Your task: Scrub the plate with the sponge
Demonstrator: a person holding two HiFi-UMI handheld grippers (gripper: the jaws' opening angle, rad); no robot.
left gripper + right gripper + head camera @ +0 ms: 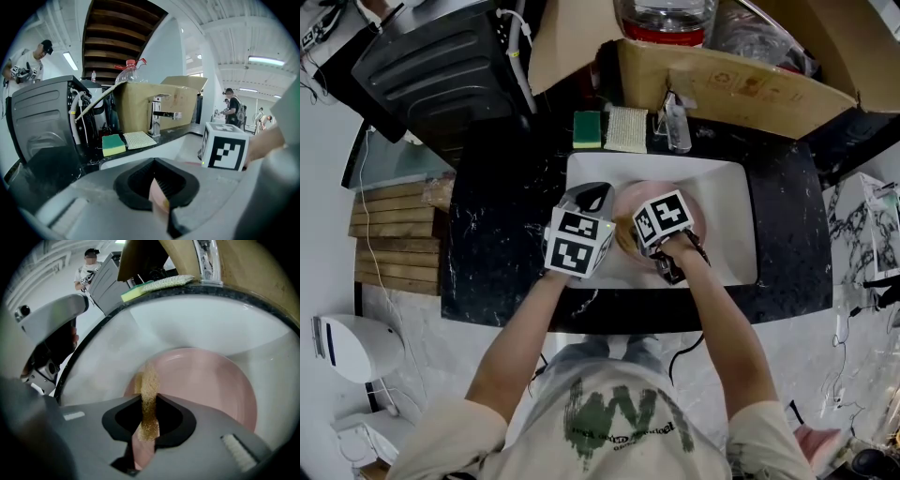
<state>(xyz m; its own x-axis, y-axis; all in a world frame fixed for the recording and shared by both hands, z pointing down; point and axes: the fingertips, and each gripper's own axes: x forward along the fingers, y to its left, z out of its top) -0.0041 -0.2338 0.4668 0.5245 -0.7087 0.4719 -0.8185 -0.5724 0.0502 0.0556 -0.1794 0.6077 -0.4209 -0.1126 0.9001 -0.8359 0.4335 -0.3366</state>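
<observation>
Left hand-held gripper [159, 199]: one plate [211, 385]; right hand-held gripper [147, 430]: one sponge [149, 390].

A black counter [487, 234] is standing on pale marble floor [459, 352]; wooden slats [394, 234] are lying beside it; strip lights [265, 59] are glowing overhead.

counter: we're looking at a black marbled worktop [487, 253] with a white sink [736, 202] sunk into the middle
in the sink: a pink plate [211, 385]; we can't tell how flat it sits
behind the sink: a green-and-yellow sponge [587, 129] just beside a pale mesh pad [627, 128], then the tap [675, 122]
back edge: an open cardboard box [741, 89]
back left: a black ribbed appliance [441, 70]
</observation>
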